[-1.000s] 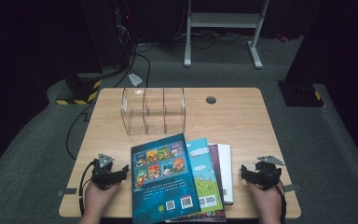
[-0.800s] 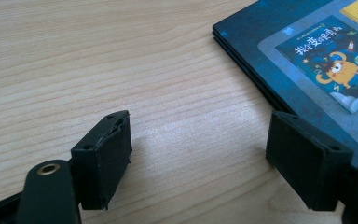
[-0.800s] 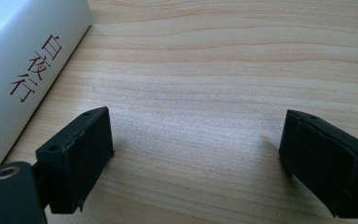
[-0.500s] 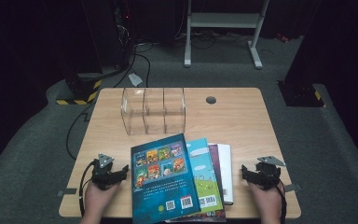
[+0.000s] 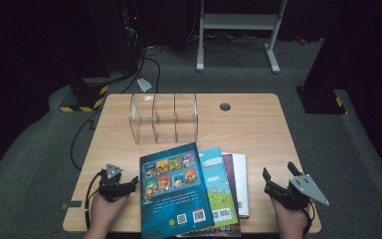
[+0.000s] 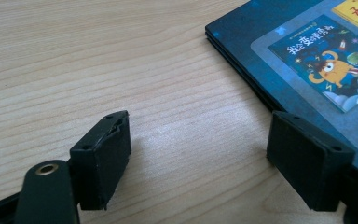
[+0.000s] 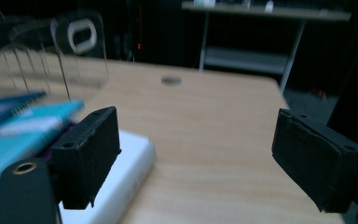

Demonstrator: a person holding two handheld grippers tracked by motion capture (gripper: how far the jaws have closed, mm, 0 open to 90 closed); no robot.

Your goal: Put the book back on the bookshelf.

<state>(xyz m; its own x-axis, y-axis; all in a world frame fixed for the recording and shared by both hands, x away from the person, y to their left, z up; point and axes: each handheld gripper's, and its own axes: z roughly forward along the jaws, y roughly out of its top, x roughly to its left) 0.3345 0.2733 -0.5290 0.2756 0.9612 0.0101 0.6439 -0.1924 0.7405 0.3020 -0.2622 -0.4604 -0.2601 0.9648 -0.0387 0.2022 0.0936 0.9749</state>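
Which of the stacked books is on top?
The dark blue book with small cover pictures; it overlaps the light blue book, and the white book peeks out at the right.

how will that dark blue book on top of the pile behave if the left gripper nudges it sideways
The dark blue book looks thin and flat, so it should slide, not tip. It lies loose on the stacked books and would probably skate off them. Its cover looks glossy, so the left gripper may slip along its edge.

You see a clear acrylic divider rack standing upright on your wooden table, beyond a grommet hole.
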